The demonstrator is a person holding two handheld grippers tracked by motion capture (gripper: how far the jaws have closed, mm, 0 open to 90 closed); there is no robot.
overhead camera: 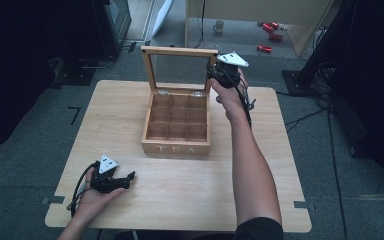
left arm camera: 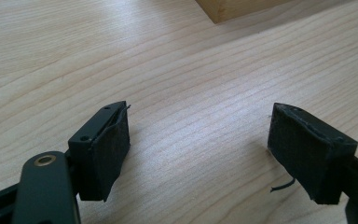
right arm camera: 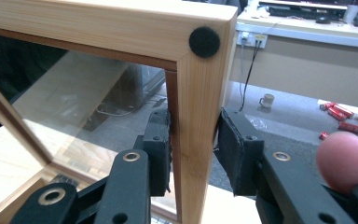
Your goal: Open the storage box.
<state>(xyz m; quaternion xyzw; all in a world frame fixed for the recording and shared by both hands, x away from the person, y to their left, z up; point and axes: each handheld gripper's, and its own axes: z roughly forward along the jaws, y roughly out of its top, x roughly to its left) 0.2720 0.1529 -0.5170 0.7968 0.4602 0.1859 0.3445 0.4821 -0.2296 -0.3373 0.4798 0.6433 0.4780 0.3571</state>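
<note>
A wooden tea box (overhead camera: 177,143) marked TEA stands at the middle of the table (overhead camera: 180,192), its compartments empty. Its glass-paned lid (overhead camera: 180,51) stands upright at the back. My right gripper (overhead camera: 214,71) is at the lid's upper right corner. In the right gripper view, that gripper (right arm camera: 193,135) is shut on the lid's right frame bar (right arm camera: 196,93), one pad on each side, below a black felt dot (right arm camera: 204,42). My left gripper (overhead camera: 129,180) rests in a hand at the table's front left. In its own view, the left gripper (left arm camera: 198,140) is open over bare wood.
A corner of the tea box (left arm camera: 233,9) lies ahead of the left gripper. Beyond the table, a mug (overhead camera: 219,26) and red cans (overhead camera: 270,27) lie on the floor by a wooden cabinet. Cables and dark equipment flank the table.
</note>
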